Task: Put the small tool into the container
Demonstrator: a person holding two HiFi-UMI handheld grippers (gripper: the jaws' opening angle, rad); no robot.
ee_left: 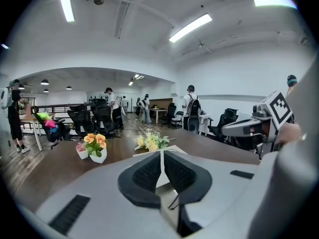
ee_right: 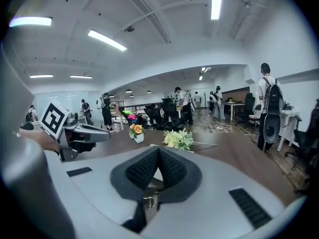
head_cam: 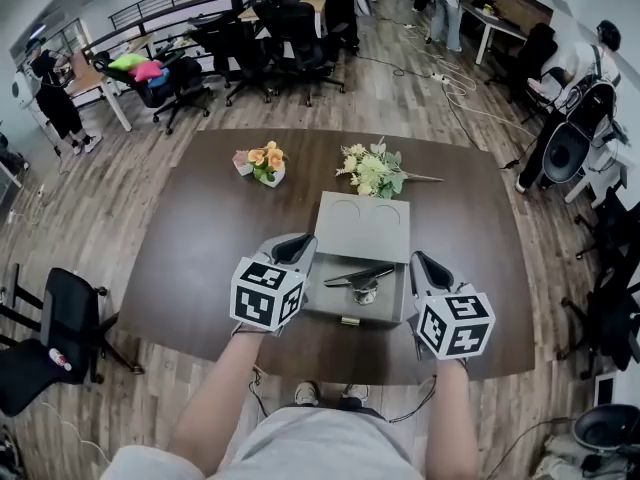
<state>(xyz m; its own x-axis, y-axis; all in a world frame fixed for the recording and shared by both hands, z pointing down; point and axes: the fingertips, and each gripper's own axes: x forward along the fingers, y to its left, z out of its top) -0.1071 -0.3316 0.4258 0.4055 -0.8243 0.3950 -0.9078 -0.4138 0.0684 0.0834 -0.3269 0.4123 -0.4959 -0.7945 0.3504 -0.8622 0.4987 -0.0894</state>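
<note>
Open grey container sits at the counter's front edge, mid, w/ small tool lying inside. L gripper is just left of it, R gripper just right. Both jaws closed, nothing between. A flower pot & bouquet sit nr back edge.

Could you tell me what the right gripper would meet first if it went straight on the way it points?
Most likely the grey box's open lid, which shows just past the shut tips of the right gripper. Depth is unclear; if it passes beside the lid, the bouquet beyond comes next.
</note>
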